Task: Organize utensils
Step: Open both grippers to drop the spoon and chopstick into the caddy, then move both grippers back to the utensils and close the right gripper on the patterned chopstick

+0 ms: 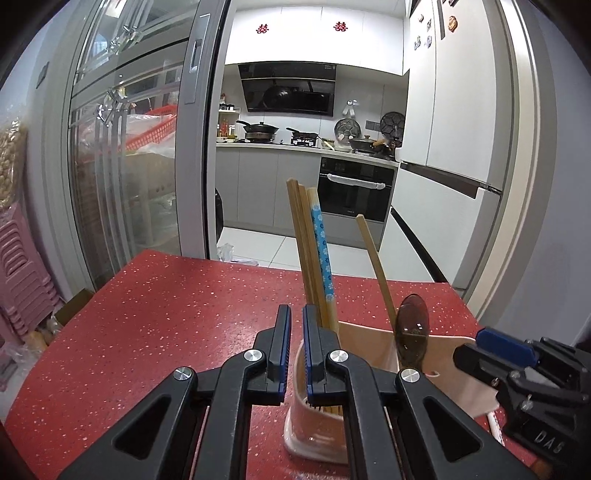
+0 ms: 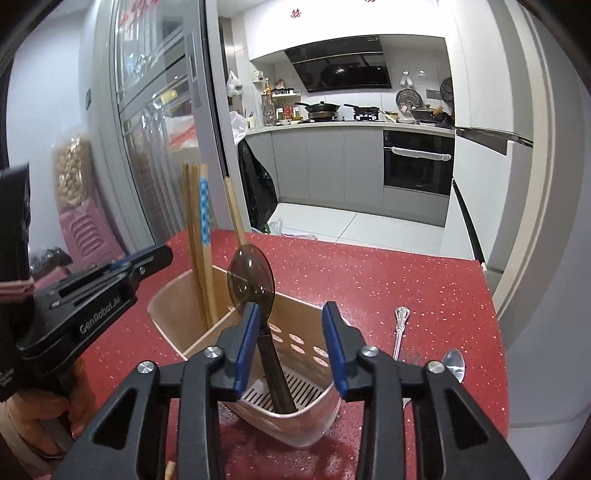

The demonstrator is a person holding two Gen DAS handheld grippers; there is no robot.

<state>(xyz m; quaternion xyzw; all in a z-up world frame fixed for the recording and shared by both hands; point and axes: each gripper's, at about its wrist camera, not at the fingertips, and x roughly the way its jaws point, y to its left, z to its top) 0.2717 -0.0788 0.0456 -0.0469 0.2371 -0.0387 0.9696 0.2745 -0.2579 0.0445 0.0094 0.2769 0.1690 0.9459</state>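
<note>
Spoon dropped into the holder

Right tool [image 2: 291, 347] stood released around the brown spoon [image 2: 251, 275]; left tool [image 1: 295, 350] clenched the holder [image 1: 314, 432] wall, steadying it.

- "GenRobot.AI", white letters on the left gripper [image 2: 142, 264] body.
- "DAS", raised letters on the right gripper [image 1: 496, 345] body.
- Red double-happiness signs [image 1: 262, 28] on cupboards above the range hood [image 1: 288, 88].

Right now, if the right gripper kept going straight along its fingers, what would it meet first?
Probably the dark spoon standing in the pink utensil holder: its handle sits between the right gripper fingers, nearer the left one. Depth is unclear.
</note>
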